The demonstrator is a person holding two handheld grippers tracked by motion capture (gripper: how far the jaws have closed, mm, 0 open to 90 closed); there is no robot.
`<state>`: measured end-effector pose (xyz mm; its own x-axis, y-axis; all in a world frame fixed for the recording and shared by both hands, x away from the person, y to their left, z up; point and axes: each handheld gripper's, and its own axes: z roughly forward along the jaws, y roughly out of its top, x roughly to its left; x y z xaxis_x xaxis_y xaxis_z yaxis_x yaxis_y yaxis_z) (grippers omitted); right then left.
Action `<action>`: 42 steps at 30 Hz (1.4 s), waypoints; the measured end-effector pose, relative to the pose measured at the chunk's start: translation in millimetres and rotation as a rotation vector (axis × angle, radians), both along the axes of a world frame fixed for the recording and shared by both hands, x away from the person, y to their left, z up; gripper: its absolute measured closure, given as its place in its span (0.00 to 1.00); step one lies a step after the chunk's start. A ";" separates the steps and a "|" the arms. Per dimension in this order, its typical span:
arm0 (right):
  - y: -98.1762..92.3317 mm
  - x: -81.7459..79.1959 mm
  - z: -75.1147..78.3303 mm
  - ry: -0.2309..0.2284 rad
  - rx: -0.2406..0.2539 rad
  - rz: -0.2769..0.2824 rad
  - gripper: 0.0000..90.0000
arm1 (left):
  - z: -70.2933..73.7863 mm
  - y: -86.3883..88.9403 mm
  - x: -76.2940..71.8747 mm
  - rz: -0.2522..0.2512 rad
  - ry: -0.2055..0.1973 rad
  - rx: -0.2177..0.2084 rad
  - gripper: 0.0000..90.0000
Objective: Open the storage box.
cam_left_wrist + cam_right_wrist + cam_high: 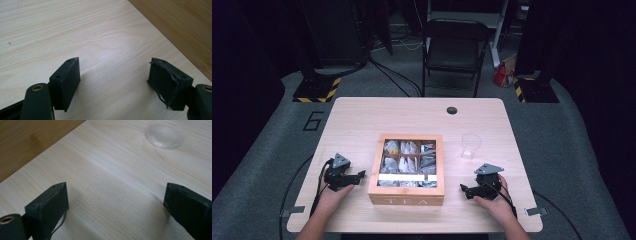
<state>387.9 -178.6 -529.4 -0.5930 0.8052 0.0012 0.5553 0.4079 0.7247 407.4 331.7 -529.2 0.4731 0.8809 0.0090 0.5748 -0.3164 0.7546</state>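
Resting: both grippers lie on the table [362, 112], one at each side of the tea box [406, 170], each under a hand.
Landmark: the tea box, a wooden box with a clear lid, sits at the middle of the table, a little toward the person.
Writing on the box: the front wall reads "TEA" in pale letters.
Box contents: small bags lie in the compartments under the lid; a pale strip crosses the lid near its front edge; any print on the bags is too small to read.
Left gripper [360, 176]: just left of the box, near its front corner, jaws pointing at the box wall but apart from it.
Left gripper fingers: in the left gripper view the two black pads [68, 82] stand wide apart over bare wood with nothing between them; the covering on the far pad is torn and frayed.
Right gripper [463, 190]: to the right of the box, near its front corner, jaws pointing toward it and apart from it.
Right gripper fingers: in the right gripper view the pads [50, 207] stand wide apart, holding nothing, bare wood between them.
Cup [470, 145]: a clear plastic cup stands upright to the right of the box, beyond the right gripper and apart from both.
Writing on the floor: a dark "6" [313, 121] is marked beyond the table's left edge, to the far left of the box.
Chair [455, 50]: a dark folding chair stands on the floor beyond the far side of the table from the box.
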 end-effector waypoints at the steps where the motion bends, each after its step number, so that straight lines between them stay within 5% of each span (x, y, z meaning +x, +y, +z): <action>1: 0.3 -0.1 0.0 0.001 0.000 -0.003 0.06 | 0.1 0.0 0.0 -0.001 -0.001 -0.002 0.28; 14: 1.2 -1.0 0.1 -0.004 0.002 -0.016 0.08 | -0.4 -0.3 -0.3 0.001 -0.007 -0.003 0.28; 16: 1.1 -1.6 0.8 -0.017 0.011 -0.010 0.17 | 0.3 0.1 -0.4 -0.004 0.001 0.000 0.28; 29: 2.4 -3.7 1.9 -0.023 0.016 0.004 0.27 | 0.9 0.9 -0.9 -0.013 0.007 0.003 0.29; 42: 6.1 -4.2 8.5 -0.006 0.017 0.027 0.47 | 2.8 3.3 -4.3 -0.015 0.010 -0.021 0.41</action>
